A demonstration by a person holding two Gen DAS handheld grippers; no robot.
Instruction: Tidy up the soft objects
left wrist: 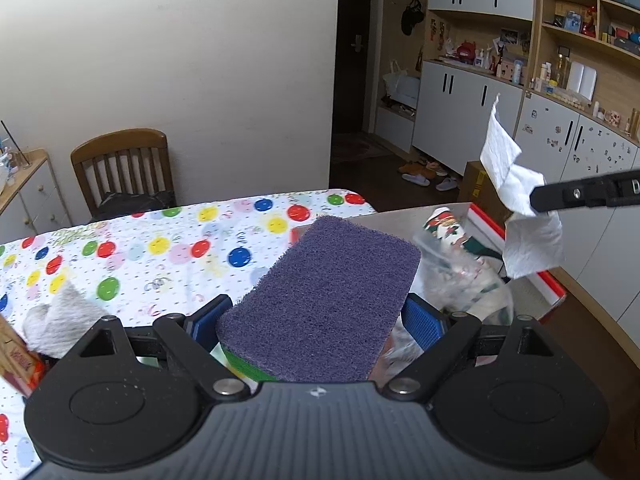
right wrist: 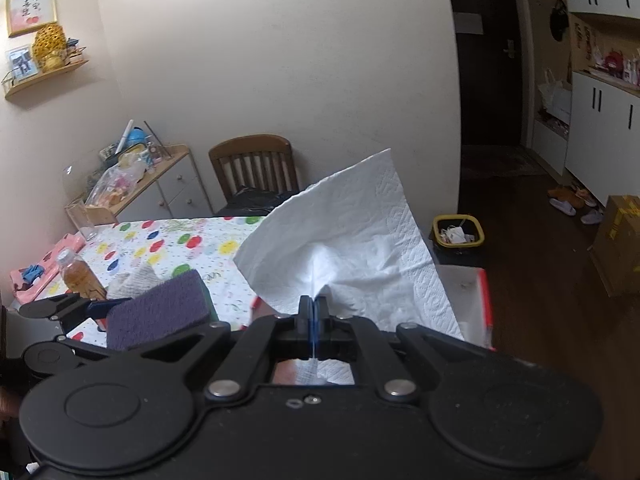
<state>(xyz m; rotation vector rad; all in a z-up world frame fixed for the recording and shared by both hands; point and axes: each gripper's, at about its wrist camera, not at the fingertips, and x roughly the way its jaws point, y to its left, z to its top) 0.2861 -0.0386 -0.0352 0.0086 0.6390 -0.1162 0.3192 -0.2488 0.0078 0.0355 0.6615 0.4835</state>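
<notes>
Evidently purple-topped, green-bottomed sponge point(left wrist: 320, 300), seemingly fuzzy.

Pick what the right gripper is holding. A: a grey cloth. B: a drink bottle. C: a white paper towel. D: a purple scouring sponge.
C: the right gripper has its fingers shut on a white paper towel, while the purple sponge sits in the left gripper.

Sponge point(left wrist: 320, 304): top looking rough, fibrous, matt purple; green foam layer showing underneath. Paper towel point(right wrist: 352, 248): thin white paper, embossed, creasing. Left gripper point(left wrist: 320, 316) & right gripper point(right wrist: 314, 308): matt black plastic w/ shiny metal rivets. Tablecloth point(left wrist: 160, 248): looking smooth, printed w/ dots. Chair point(right wrist: 254, 164): brown wood, slight gloss.
</notes>
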